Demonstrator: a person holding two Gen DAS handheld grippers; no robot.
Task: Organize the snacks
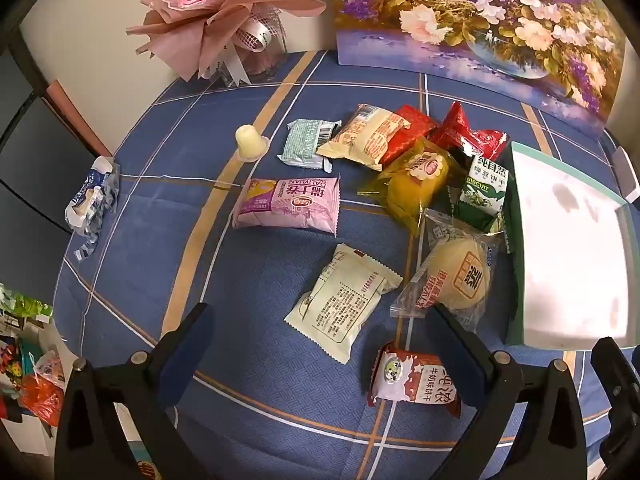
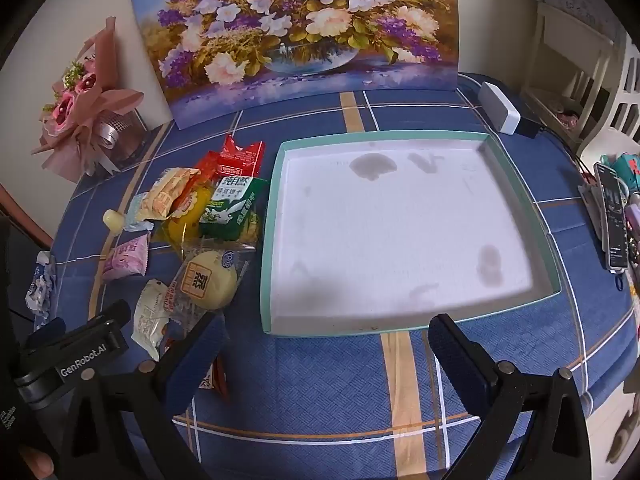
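Observation:
Several wrapped snacks lie loose on the blue checked tablecloth (image 1: 248,364): a pink pack (image 1: 288,206), a cream pack (image 1: 344,304), a round pastry in clear wrap (image 1: 456,276), a brown-and-white biscuit pack (image 1: 416,380), a green biscuit pack (image 1: 484,190), a yellow pack (image 1: 412,180), red packs (image 1: 460,128) and a jelly cup (image 1: 249,141). A teal-rimmed white tray (image 2: 400,236) sits empty to their right. My left gripper (image 1: 320,320) is open, above the cream pack. My right gripper (image 2: 326,334) is open, at the tray's near edge.
A flower painting (image 2: 296,32) and a pink bouquet (image 1: 216,12) stand at the back. A crumpled blue-white wrapper (image 1: 94,196) lies far left. A white box (image 2: 500,106) and a phone (image 2: 612,216) sit at the right. The left gripper shows in the right wrist view (image 2: 76,348).

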